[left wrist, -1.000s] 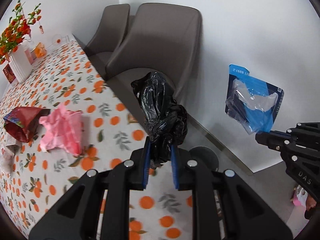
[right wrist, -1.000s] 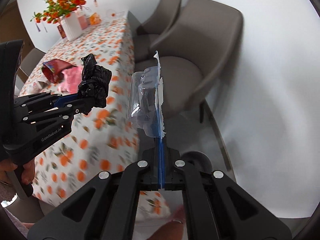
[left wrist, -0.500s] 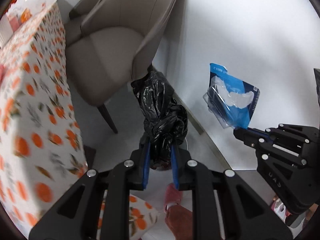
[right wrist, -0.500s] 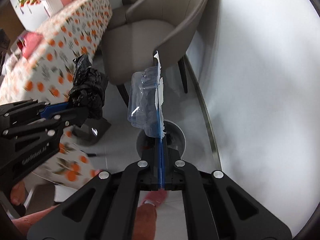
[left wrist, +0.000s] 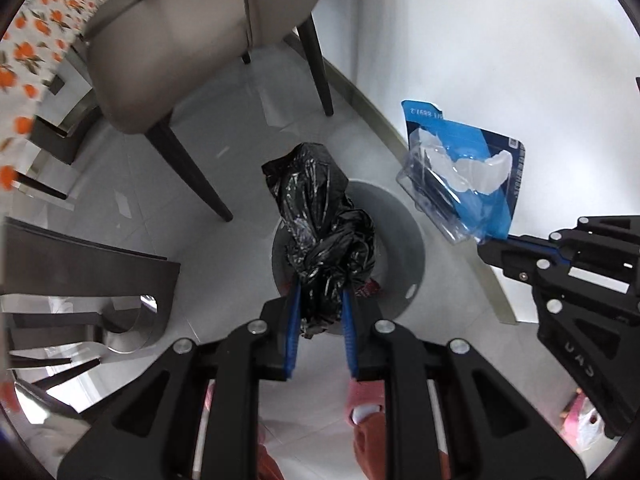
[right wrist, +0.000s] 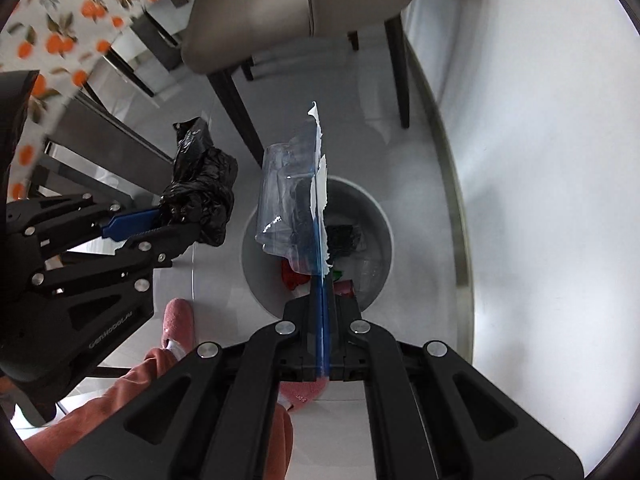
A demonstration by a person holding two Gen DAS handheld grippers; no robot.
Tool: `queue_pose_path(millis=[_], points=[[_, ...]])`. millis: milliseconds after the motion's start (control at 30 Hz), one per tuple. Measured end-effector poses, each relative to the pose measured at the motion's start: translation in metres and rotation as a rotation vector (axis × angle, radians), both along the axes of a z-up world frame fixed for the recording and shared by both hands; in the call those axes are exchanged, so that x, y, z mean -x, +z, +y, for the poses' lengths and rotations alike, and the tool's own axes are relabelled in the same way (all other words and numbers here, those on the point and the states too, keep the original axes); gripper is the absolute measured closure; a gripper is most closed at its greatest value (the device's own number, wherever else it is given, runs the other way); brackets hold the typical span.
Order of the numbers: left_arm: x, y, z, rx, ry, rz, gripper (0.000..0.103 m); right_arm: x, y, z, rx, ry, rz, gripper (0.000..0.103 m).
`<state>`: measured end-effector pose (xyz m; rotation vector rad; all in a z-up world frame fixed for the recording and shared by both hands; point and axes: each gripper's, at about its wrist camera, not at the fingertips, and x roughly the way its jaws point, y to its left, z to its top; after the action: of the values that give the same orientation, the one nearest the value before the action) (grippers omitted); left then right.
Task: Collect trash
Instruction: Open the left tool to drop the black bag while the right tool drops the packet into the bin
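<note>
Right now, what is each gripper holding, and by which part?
The left gripper pinches the crumpled black plastic bag at its lower bunched end. The right gripper is shut on the blue-backed blister pack, gripping the card's bottom edge.

We see one black bag [left wrist: 324, 232], one blue pack [left wrist: 464, 184], one gray bin [right wrist: 376, 216], one chair [left wrist: 192, 40], and two pink slippers [right wrist: 178, 320].
</note>
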<state>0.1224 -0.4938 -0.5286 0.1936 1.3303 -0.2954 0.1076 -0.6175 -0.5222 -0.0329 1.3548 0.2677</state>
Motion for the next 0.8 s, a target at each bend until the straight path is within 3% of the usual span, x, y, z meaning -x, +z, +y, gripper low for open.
queue_pose_path(millis=[100, 167, 200, 233, 567, 633, 700, 800], points=[[-0.009, -0.016, 0.002, -0.008, 0.009, 0.005, 0.084, -0.004, -0.017, 0.0, -0.024, 0.009, -0.004, 0.102], [-0.007, -0.019, 0.004, -0.01, 0.014, 0.002, 0.084, -0.007, -0.023, 0.0, -0.019, 0.006, -0.007, 0.087], [-0.007, -0.018, 0.004, -0.009, 0.015, 0.002, 0.084, -0.006, -0.023, 0.0, -0.014, 0.004, -0.01, 0.071], [-0.009, -0.018, 0.003, -0.008, 0.017, 0.002, 0.084, -0.005, -0.024, -0.002, -0.01, 0.002, -0.015, 0.067], [-0.011, -0.02, -0.013, 0.007, -0.038, 0.011, 0.079, -0.007, -0.008, -0.012, -0.014, -0.03, -0.04, 0.067], [-0.012, -0.02, -0.016, 0.004, -0.046, 0.018, 0.069, -0.007, -0.004, -0.016, -0.01, -0.04, -0.041, 0.067], [-0.013, -0.016, -0.018, -0.003, -0.048, 0.002, 0.048, -0.009, -0.004, -0.02, -0.005, -0.047, -0.043, 0.067], [-0.015, -0.005, -0.018, 0.006, -0.042, -0.01, 0.041, -0.008, 0.003, -0.024, 0.006, -0.055, -0.046, 0.067]])
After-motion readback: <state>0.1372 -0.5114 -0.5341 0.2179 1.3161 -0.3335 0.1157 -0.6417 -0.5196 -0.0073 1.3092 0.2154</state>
